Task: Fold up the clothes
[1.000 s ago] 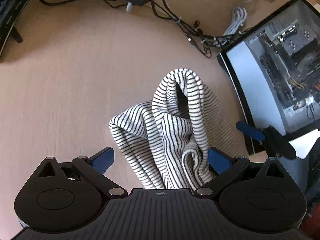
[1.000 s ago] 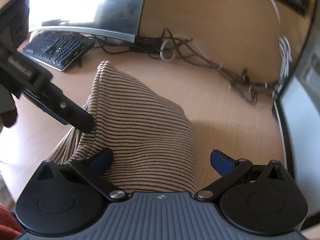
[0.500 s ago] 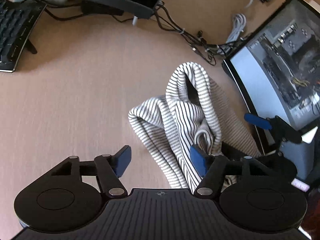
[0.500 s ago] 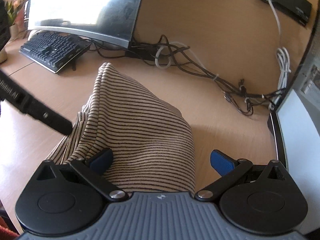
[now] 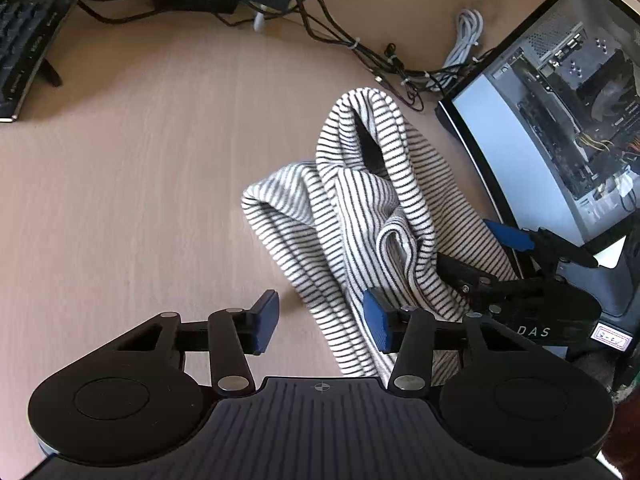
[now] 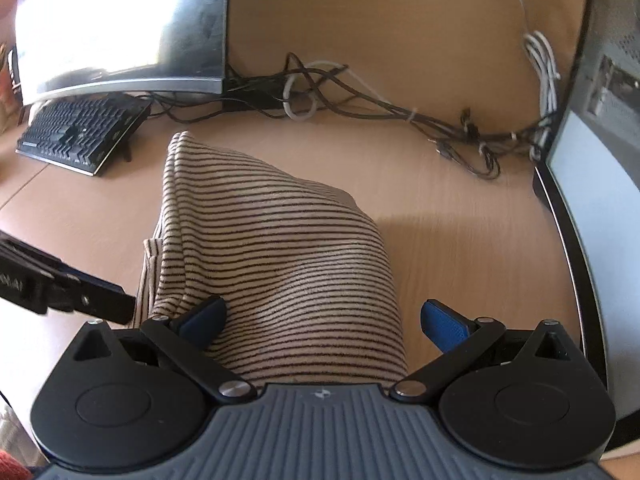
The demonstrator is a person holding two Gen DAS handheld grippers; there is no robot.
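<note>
A white garment with thin black stripes [image 5: 360,208] lies bunched in a heap on the wooden desk [image 5: 140,184]. My left gripper [image 5: 324,320] is open at the heap's near edge, with a fold of cloth running between its blue pads. My right gripper [image 6: 320,320] is open, and the heap [image 6: 272,256] fills the space between its pads. In the left wrist view the right gripper [image 5: 472,256] reaches in from the right against the cloth. In the right wrist view the left gripper shows as a dark finger [image 6: 92,292] at the heap's left side.
A monitor [image 6: 120,28] and black keyboard [image 6: 80,132] stand at the back left. Tangled cables [image 6: 360,100] run along the back. An open-sided PC case [image 5: 560,120] stands close on the right, next to the garment.
My left gripper has narrowed its opening and shifted left of the heap, so the garment now sits further right in its view. The right gripper stays open over the cloth.
</note>
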